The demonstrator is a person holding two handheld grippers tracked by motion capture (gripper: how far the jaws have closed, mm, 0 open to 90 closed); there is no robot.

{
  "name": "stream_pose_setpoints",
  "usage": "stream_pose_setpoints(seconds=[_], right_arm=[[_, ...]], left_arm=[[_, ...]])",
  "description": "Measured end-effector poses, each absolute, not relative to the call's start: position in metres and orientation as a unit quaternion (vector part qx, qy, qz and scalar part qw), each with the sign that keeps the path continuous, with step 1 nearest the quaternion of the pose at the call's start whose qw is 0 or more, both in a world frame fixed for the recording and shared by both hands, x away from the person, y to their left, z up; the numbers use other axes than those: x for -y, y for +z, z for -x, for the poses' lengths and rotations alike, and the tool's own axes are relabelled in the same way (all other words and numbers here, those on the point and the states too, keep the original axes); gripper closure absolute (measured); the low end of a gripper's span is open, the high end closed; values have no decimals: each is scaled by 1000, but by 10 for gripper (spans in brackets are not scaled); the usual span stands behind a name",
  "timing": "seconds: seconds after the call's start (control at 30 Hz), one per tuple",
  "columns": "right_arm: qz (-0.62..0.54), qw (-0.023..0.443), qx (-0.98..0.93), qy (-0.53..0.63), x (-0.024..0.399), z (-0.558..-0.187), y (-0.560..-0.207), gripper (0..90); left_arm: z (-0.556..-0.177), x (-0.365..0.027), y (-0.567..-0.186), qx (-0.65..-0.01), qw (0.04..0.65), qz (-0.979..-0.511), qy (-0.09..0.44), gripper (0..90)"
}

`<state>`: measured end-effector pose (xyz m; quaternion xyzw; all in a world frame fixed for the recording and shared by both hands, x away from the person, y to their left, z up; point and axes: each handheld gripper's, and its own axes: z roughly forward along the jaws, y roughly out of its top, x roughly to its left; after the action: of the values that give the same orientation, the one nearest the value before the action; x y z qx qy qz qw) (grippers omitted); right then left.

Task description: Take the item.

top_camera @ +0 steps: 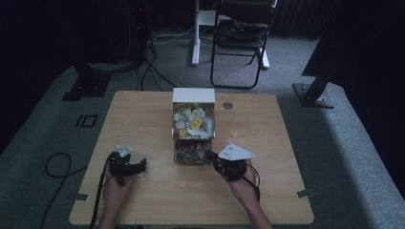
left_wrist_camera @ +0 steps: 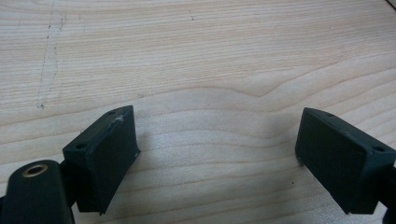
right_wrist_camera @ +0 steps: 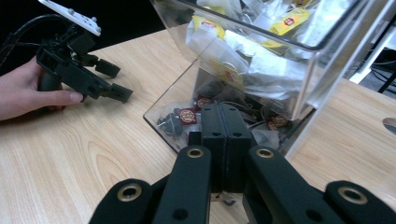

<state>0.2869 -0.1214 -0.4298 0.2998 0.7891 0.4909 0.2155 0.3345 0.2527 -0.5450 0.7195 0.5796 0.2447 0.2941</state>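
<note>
While the right gripper is pressed shut and empty at the mouth of the clear dispenser mid-bench, small tea sachets are seen in its lower tray. They are judged light, soft and crinkly, best pinched by a flat edge. The left gripper is kept spread wide over the bench.

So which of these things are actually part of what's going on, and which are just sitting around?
In use:
- clear two-tier bin of small packets
- right gripper, jaws shut, at the bin's lower tray
- left gripper, jaws open, resting on the wooden table

Lying about:
- folding chair
- floor cables
- black stand base
</note>
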Motion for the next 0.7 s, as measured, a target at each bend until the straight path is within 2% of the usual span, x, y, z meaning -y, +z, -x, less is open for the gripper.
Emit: stream_pose_setpoints(seconds=[0.7], right_arm=[[-322, 234, -779, 485, 145, -293, -426, 900]], left_arm=[[-334, -253, -545, -580, 294, -720, 245, 137]])
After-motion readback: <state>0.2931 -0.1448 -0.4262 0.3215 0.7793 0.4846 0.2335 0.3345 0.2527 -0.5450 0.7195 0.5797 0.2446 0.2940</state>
